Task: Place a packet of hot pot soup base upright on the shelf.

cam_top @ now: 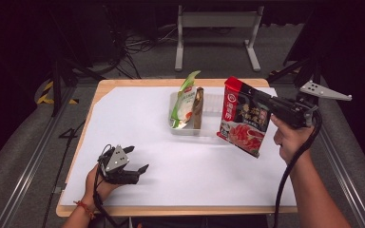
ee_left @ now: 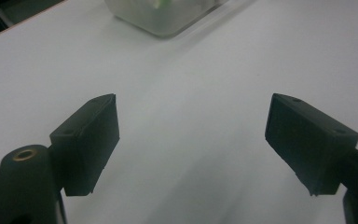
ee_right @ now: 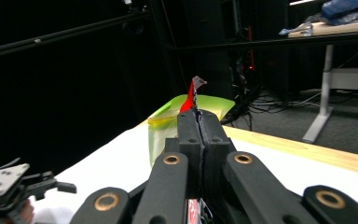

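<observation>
Fingers (ee_right: 199, 135) of the right gripper (cam_top: 272, 105) pressed flat together on the upper side edge of a red sauce pouch (cam_top: 244, 117), held clear of the bench (cam_top: 138, 209) and hanging tilted just right of a clear plastic tray (cam_top: 173, 127). Judged light and floppy: a thin, glossy film pack, likely slippery, sagging from one pinch point and apt to swing or slide if carried fast. Best taken at the flat sealed border, as now, rather than across the bulging printed middle, where squeezing could stress the contents. Seen edge-on from the right gripper view as a red sliver rising between the closed pads. Standing in the tray: a green-and-white pouch (cam_top: 183, 102) and a slim brown packet (cam_top: 198, 108), leaning together, leaving room on the right side. Resting low on the white sheet (cam_top: 138, 123) near the front left corner, the left gripper (cam_top: 135, 159), fingers (ee_left: 89, 140) spread wide and holding nothing.
</observation>
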Demonstrator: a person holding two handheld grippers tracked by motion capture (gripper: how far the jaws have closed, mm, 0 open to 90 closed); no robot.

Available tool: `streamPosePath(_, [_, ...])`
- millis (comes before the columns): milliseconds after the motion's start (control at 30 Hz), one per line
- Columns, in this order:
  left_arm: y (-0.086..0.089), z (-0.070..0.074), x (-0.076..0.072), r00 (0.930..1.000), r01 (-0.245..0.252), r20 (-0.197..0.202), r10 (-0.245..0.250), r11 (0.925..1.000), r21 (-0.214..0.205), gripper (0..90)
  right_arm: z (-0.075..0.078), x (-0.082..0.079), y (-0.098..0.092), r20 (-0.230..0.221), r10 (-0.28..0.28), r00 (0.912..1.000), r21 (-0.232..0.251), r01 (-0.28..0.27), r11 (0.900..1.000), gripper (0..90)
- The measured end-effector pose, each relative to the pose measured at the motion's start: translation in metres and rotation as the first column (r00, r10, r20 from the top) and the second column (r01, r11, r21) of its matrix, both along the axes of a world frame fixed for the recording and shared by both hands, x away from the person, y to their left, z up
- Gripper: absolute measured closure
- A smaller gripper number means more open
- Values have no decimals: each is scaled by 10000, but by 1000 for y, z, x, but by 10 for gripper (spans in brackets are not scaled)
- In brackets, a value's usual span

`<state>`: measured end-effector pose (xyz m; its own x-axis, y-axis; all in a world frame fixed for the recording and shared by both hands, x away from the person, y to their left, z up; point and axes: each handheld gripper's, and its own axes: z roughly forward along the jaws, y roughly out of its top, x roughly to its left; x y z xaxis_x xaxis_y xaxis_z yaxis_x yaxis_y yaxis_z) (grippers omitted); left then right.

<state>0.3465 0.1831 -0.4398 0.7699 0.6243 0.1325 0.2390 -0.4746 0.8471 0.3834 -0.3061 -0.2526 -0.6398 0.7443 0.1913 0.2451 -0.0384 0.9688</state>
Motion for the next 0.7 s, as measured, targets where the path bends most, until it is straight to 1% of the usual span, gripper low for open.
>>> streamPosePath(67, [0, 0, 0, 10000, -14, -1, 14, 10000, -18, 183, 1, 5, 3, -57, -28, 10000, 68, 29, 10000, 891])
streamPosePath(300, [-1, -1, 0, 10000, 49, -36, -49, 10000, 6, 183, 6, 19, 16, -105, -209, 9997, -33, 208, 9998, 891])
streamPosePath(367, [-1, -1, 0, 10000, 66, -31, -66, 10000, 40, 183, 7, 23, 21, -58, -327, 9994, -207, 325, 9993, 891])
streamPosePath(433, [-1, -1, 0, 10000, 64, -42, -63, 10000, 15, 183, 7, 28, 23, -85, -300, 9995, -190, 298, 9994, 891])
streamPosePath(500, [-1, -1, 0, 10000, 69, -36, -69, 10000, 13, 182, 6, 32, 27, -70, -424, 9991, -322, 421, 9986, 891])
streamPosePath(567, [-1, -1, 0, 10000, 74, -39, -74, 10000, 8, 183, 6, 35, 28, -99, -358, 9993, -237, 356, 9991, 891])
streamPosePath(667, [-1, -1, 0, 10000, 83, -36, -83, 10000, -3, 183, 6, 38, 30, -82, -461, 9989, -297, 458, 9985, 891])
streamPosePath(700, [-1, -1, 0, 10000, 92, -38, -92, 10000, 17, 183, 7, 42, 32, -118, -479, 9988, -265, 475, 9985, 891])
